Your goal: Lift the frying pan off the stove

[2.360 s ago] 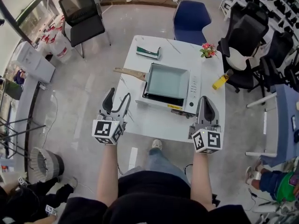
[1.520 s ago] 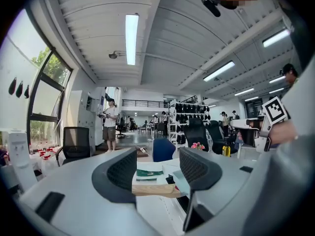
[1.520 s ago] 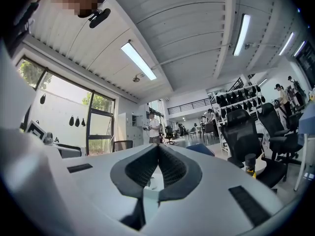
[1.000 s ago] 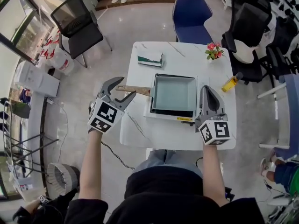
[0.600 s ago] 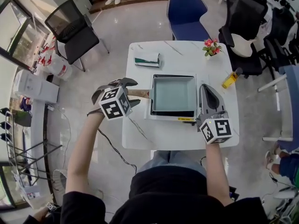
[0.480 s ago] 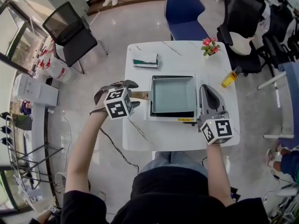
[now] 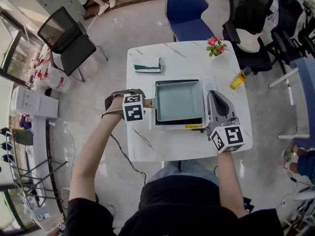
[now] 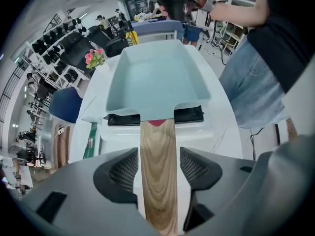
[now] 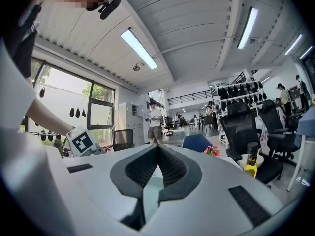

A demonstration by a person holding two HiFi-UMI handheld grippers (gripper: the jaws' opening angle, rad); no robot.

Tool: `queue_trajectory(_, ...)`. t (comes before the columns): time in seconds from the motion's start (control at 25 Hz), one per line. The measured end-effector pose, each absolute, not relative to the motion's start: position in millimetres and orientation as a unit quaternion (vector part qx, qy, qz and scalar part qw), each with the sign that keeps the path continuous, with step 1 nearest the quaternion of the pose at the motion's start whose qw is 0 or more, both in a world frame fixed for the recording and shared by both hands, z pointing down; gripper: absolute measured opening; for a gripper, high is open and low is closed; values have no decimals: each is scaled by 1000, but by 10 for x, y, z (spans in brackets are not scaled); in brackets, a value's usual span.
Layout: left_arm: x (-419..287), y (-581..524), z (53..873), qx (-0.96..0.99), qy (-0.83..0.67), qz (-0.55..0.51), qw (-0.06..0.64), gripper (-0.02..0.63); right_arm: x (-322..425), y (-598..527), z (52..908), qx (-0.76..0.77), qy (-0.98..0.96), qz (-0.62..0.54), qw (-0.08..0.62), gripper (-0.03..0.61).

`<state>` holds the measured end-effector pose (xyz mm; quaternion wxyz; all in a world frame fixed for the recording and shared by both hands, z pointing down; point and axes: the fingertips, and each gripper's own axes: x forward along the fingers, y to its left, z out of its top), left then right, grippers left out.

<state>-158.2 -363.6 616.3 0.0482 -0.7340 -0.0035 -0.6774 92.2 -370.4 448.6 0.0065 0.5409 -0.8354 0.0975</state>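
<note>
A square teal frying pan (image 7: 179, 101) (image 8: 157, 82) sits on a white stove (image 7: 209, 85) in the middle of the table. Its wooden handle (image 8: 157, 176) points left and runs between the jaws of my left gripper (image 7: 143, 103) (image 8: 158, 154). The jaws straddle the handle, and a thin gap shows on each side, so that gripper is open. In the head view the gripper hides most of the handle. My right gripper (image 7: 212, 94) (image 9: 158, 147) hovers over the stove's right side, shut with nothing in it.
On the white table (image 7: 167, 141) lie a green-and-white box (image 7: 147, 65) at the back left, a pot of flowers (image 7: 215, 44) at the back right and a yellow bottle (image 7: 237, 78) at the right edge. A blue chair (image 7: 187, 11) stands behind the table.
My left gripper has swung in from the table's left edge, turned towards the pan and slid round the handle. The right gripper has stayed beside the stove.
</note>
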Motion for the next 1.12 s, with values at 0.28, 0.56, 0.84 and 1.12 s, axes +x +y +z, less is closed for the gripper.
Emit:
queue_trajectory(0.28, -1566, -3633, 6349, -723, -19, -689, 44, 213, 912, -3724, 4548, 539, -836, 103, 11, 2)
queue_trajectory(0.56, -1590, -3635, 6424, -714, -31, -698, 45, 118, 911, -3741, 4570, 538, -836, 105, 14, 2)
queue_trajectory(0.84, -1595, -3631, 6409, -713, -32, -698, 56, 60, 909, -3725, 4574, 538, -836, 107, 17, 3)
queue_trajectory(1.12, -1586, -3641, 6420, -714, -18, -696, 73, 46, 918, -3729, 4581, 536, -837, 108, 18, 3)
